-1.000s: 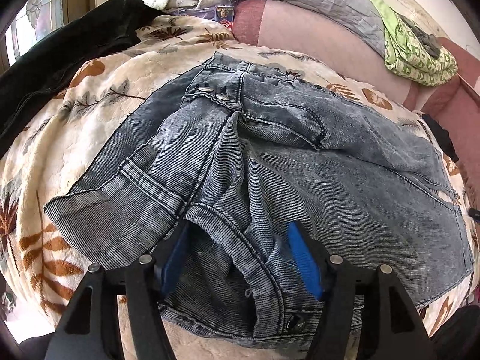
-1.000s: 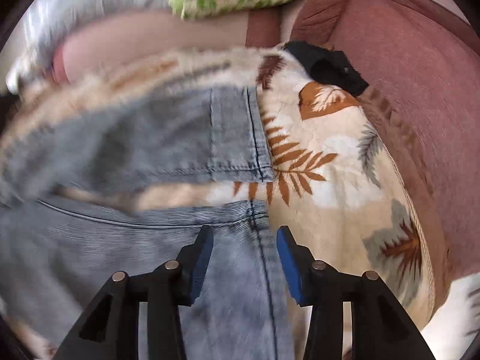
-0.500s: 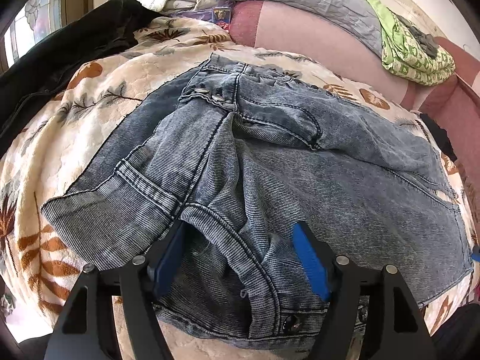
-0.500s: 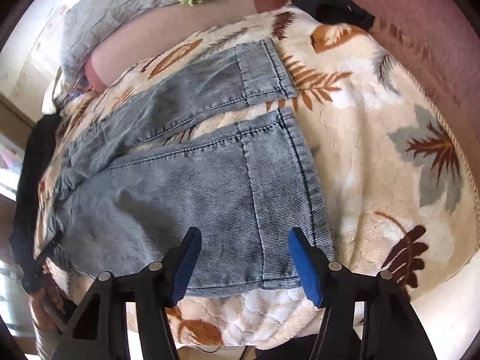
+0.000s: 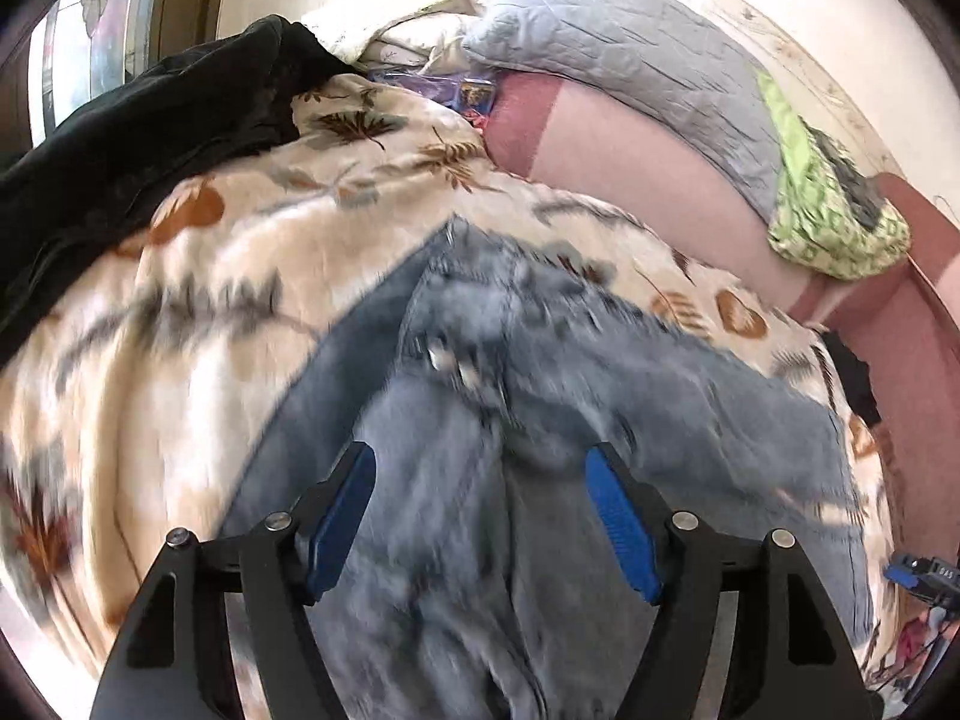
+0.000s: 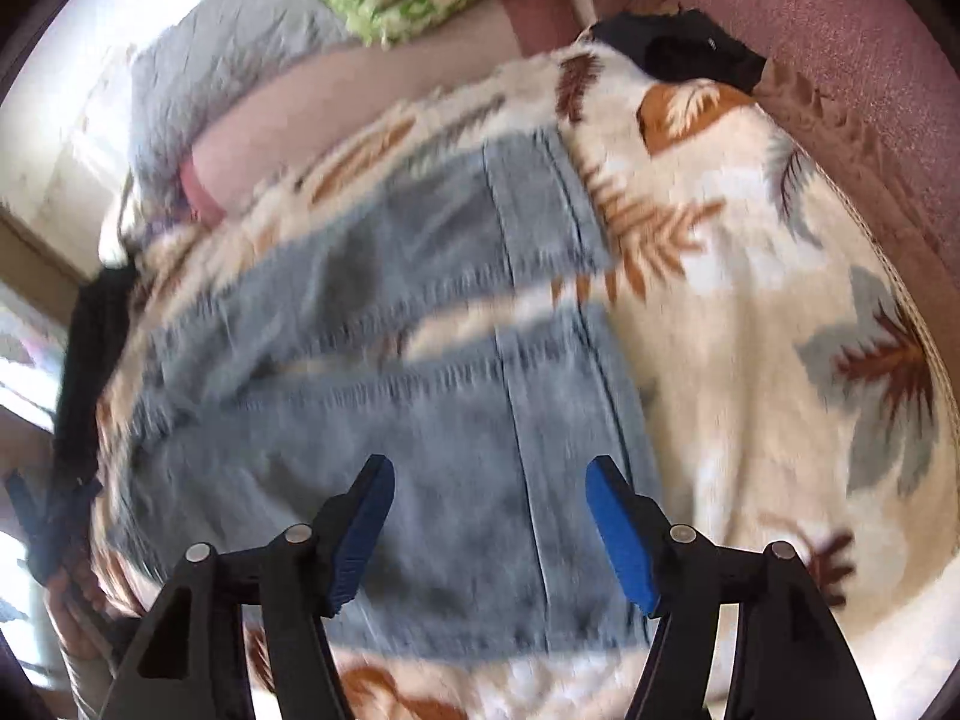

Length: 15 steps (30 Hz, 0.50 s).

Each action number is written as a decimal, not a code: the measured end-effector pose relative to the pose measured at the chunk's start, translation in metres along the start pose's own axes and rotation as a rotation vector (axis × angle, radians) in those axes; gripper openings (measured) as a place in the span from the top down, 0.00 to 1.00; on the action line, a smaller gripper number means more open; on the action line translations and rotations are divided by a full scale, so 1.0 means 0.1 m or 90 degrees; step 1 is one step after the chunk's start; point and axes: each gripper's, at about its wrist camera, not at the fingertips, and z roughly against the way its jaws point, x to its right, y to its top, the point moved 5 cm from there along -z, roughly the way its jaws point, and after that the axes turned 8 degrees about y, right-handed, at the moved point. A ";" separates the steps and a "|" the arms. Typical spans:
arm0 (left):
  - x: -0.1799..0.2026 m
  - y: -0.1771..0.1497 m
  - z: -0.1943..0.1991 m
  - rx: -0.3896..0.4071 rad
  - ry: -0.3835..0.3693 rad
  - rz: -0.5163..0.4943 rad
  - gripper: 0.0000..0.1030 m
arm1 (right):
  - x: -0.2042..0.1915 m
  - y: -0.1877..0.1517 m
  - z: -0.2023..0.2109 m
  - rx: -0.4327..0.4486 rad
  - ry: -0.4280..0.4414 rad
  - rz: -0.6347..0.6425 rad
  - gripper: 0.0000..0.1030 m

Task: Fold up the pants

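Note:
Blue-grey jeans (image 5: 660, 396) lie spread on a leaf-print blanket (image 5: 210, 312), waist toward the left wrist view, blurred by motion. My left gripper (image 5: 480, 462) hovers open above the waist and fly area, with nothing pressed between its blue pads. In the right wrist view both leg ends of the jeans (image 6: 420, 420) lie side by side with a strip of blanket (image 6: 750, 300) between them. My right gripper (image 6: 489, 474) hangs open over the near leg's hem and holds nothing.
A black garment (image 5: 120, 138) lies at the blanket's far left. A grey quilted pillow (image 5: 630, 48) and a green patterned cloth (image 5: 834, 222) rest on the pink sofa back (image 6: 840, 30). A small black item (image 6: 678, 48) sits in the corner. A hand (image 6: 72, 600) shows at the left edge.
The left gripper has lifted up and away from the folded waistband that lay between its fingers. The right jaws have widened and drawn back from the hem of the near leg.

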 end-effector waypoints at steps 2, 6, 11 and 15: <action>-0.07 0.21 -0.18 -0.019 0.009 0.004 0.29 | 0.06 0.32 -0.07 0.013 -0.010 -0.014 0.32; -0.10 0.59 -0.62 -0.071 0.014 -0.009 0.29 | 0.18 0.91 -0.30 0.022 -0.059 0.000 0.32; 0.05 0.86 -1.09 -0.101 0.023 -0.032 0.29 | 0.48 1.35 -0.87 -0.050 -0.110 -0.030 0.32; 0.10 0.90 -1.42 -0.140 0.031 -0.025 0.29 | 0.60 1.22 -1.20 -0.118 -0.162 -0.006 0.33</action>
